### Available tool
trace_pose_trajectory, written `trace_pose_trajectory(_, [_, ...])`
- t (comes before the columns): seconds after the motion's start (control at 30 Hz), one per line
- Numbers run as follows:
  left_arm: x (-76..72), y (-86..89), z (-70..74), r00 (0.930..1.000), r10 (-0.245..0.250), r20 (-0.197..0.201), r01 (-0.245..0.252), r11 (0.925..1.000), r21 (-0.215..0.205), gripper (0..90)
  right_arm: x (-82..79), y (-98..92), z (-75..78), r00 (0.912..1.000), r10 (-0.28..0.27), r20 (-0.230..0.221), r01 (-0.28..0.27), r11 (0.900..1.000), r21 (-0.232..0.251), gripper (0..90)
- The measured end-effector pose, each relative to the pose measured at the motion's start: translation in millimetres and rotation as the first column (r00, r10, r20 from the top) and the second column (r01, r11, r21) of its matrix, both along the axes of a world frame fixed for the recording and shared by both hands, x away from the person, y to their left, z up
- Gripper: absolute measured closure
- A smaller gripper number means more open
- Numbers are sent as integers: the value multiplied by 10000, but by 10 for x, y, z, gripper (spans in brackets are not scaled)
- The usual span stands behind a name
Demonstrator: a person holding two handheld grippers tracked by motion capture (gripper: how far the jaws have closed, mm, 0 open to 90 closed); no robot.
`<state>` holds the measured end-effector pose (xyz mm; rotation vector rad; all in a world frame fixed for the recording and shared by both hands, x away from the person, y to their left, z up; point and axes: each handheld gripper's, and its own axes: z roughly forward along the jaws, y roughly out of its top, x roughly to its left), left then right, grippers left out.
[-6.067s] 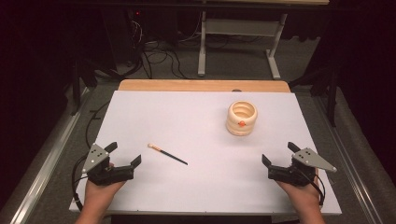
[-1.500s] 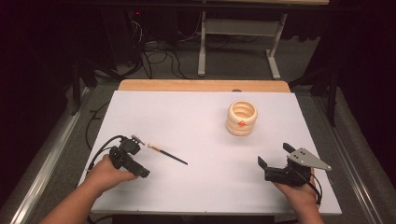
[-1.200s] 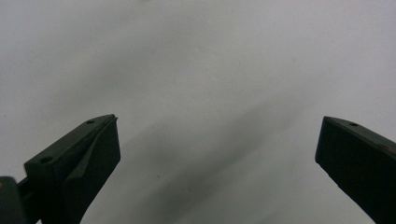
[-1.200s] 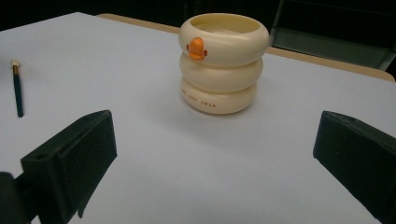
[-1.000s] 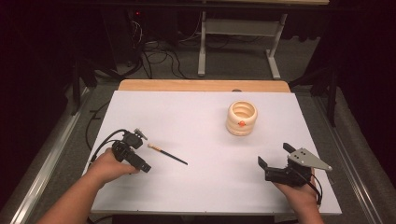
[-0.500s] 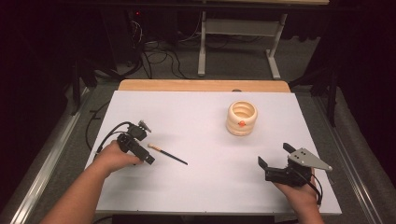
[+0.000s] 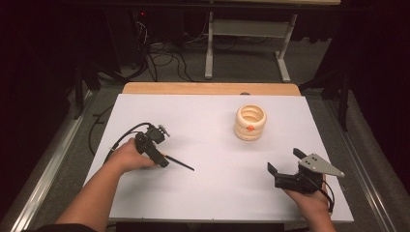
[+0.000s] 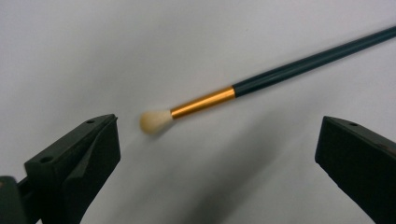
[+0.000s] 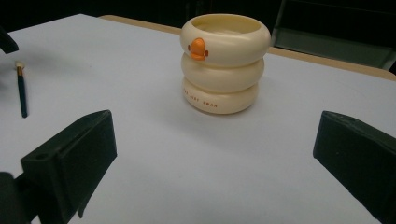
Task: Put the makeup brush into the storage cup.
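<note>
Now my left hand-held gripper point(image 8: 215, 154) hangs over the brush point(image 8: 261, 84) with its jaws spread wide, the pale bristle tuft and gold ferrule lying between them on the white tabletop point(image 7: 203, 121), toward its left edge. The handle is thin, dark, glossy and round, so I judge it could roll or skid away if one jaw touches first, or slip out if I close on the soft tuft instead of the ferrule. My right hand-held gripper point(image 7: 285, 170) rests released near the front right corner, facing the cream, ringed, smooth duck-faced pot point(image 9: 225, 63), which stands well apart.
</note>
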<state>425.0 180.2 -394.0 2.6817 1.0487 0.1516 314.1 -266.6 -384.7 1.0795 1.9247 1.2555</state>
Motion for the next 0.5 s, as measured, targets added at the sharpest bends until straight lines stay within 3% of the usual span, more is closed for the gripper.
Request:
trace_pose_trajectory(0.07, [8, -28, 11, 9993, -296, 235, 295, 9995, 70, 12, 0, 3, -2, 10000, 26, -13, -26, 10000, 5, 9])
trace_pose_trajectory(0.2, [21, -79, 27, 9965, -782, 279, 785, 9969, -74, 31, 0, 4, -3, 10000, 50, 4, -50, 10000, 6, 9])
trace_pose_trajectory(0.3, [30, -107, 24, 9928, -1152, 313, 1144, 9931, 274, 44, 1, 4, -4, 10000, 38, -25, -38, 10000, 12, 9])
trace_pose_trajectory(0.33, [38, -136, 9, 9902, -1364, 299, 1345, 9892, 574, 45, 3, 5, -6, 10000, 49, -32, -49, 10000, -13, 9])
trace_pose_trajectory(0.5, [66, -191, -18, 9878, -1553, 114, 1545, 9867, 513, 52, 6, 7, -8, 9999, 110, -24, -110, 9999, -5, 9])
